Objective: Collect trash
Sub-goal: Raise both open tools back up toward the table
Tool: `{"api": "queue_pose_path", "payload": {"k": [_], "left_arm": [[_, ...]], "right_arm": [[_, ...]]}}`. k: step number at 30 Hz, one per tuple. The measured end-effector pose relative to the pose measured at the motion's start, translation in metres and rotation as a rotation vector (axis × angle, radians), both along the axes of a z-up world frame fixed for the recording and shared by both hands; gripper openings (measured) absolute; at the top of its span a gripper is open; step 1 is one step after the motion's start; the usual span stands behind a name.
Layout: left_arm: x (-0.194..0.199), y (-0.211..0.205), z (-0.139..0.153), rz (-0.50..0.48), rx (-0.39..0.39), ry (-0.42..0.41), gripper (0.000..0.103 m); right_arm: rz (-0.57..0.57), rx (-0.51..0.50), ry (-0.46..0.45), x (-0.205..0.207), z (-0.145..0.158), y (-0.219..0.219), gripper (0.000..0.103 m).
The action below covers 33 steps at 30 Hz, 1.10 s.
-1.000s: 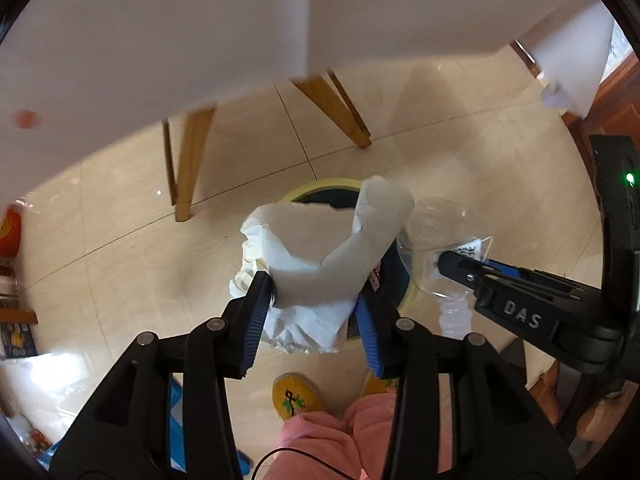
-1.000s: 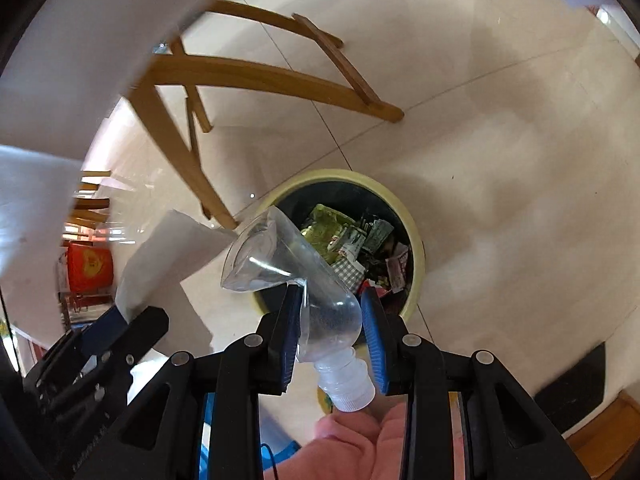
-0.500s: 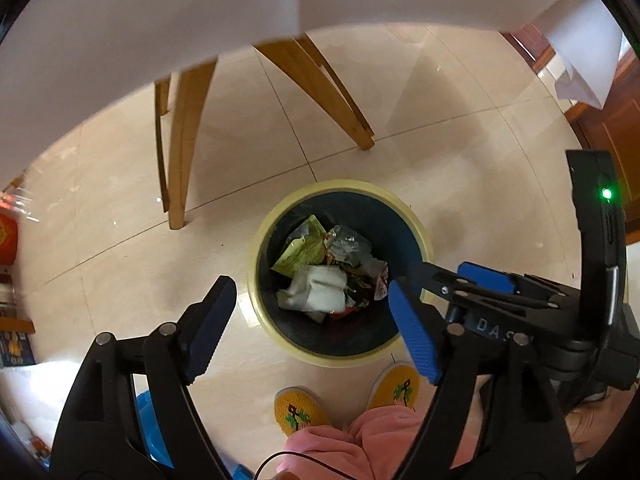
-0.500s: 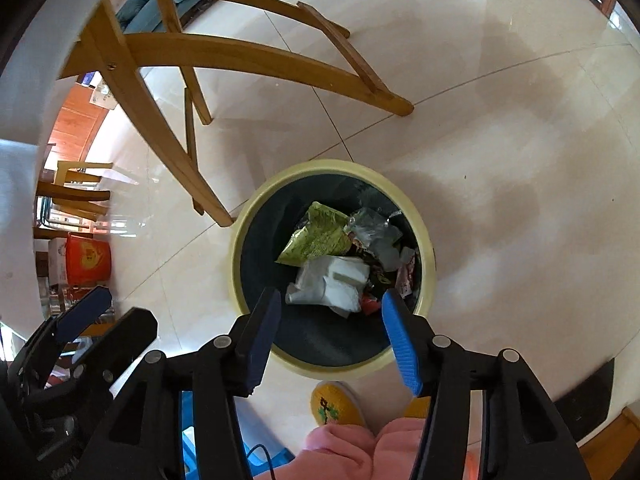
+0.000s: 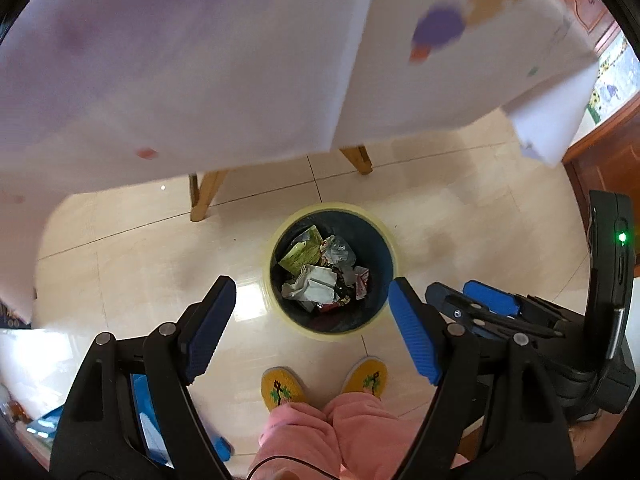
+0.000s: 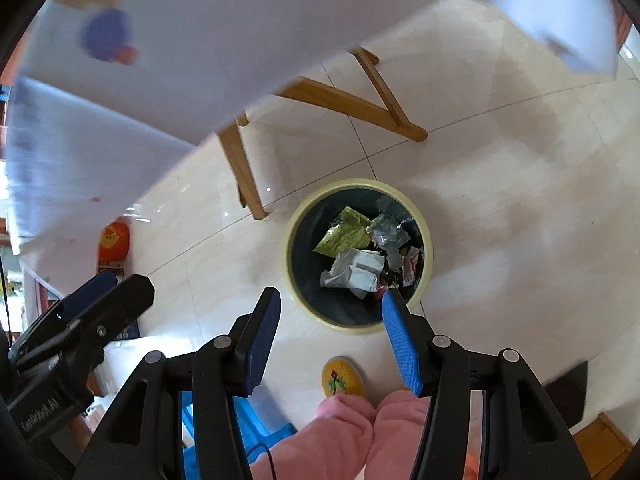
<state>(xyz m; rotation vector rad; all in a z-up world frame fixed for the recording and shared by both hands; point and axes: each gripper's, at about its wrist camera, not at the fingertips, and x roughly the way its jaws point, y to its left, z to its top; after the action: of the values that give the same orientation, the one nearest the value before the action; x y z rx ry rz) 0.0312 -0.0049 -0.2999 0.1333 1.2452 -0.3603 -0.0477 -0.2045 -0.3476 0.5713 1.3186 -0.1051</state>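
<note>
Trash bin (image 5: 390, 280) as the landmark: a round dark bin with a pale yellow rim, standing on the cream tiled floor (image 5: 460, 208), seen from above in both wrist views. Left of the bin in the left wrist view, a wooden table leg (image 5: 204, 196) comes down to the floor, and a white tablecloth (image 5: 180, 60) hangs over the upper part of the frame. The left tool (image 5: 310, 330) hangs above the near side of the bin with its blue-padded jaws spread wide — nothing is between them, and the bin shows through the gap.

Inside the bin lies the trash: a crumpled white paper (image 5: 314, 286) toward the near side, a green-yellow wrapper (image 5: 302, 250) beyond it, and a crushed clear plastic piece (image 5: 340, 252) to the right of the wrapper, with small red-and-white scraps (image 5: 362, 280) by the right wall. All of it rests within the rim.

On the near side of the bin stand the person's two yellow slippers (image 5: 280, 388), with pink trouser legs (image 5: 340, 432) above them.

Right of the bin, the right tool (image 6: 330, 334) is also wide open and empty — in its own view the right blue pad overlaps the bin's near rim (image 6: 428, 240), and the white paper (image 6: 356, 270) and green wrapper (image 6: 344, 232) lie just beyond its tips.
</note>
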Motion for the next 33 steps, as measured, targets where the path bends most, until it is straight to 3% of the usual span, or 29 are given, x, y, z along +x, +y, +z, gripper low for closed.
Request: {"api": "queue_pose_path", "payload": {"k": [11, 15, 20, 33], "left_arm": [[-0.030, 0.023, 0.146, 0.042, -0.040, -0.030, 0.076], [-0.037, 0.028, 0.204, 0.046, -0.050, -0.108, 0.076], [-0.040, 0.033, 0.268, 0.073, -0.055, -0.218, 0.076], [-0.035, 0.039, 0.369, 0.144, -0.075, -0.430, 0.076]], "right_arm": [[0.116, -0.046, -0.064, -0.016, 0.161, 0.017, 0.054], [0.179, -0.096, -0.154, -0.019, 0.232, 0.022, 0.057], [0.203, -0.156, -0.282, -0.021, 0.299, 0.020, 0.061], [0.232, -0.204, -0.497, -0.007, 0.401, 0.013, 0.066]]}}
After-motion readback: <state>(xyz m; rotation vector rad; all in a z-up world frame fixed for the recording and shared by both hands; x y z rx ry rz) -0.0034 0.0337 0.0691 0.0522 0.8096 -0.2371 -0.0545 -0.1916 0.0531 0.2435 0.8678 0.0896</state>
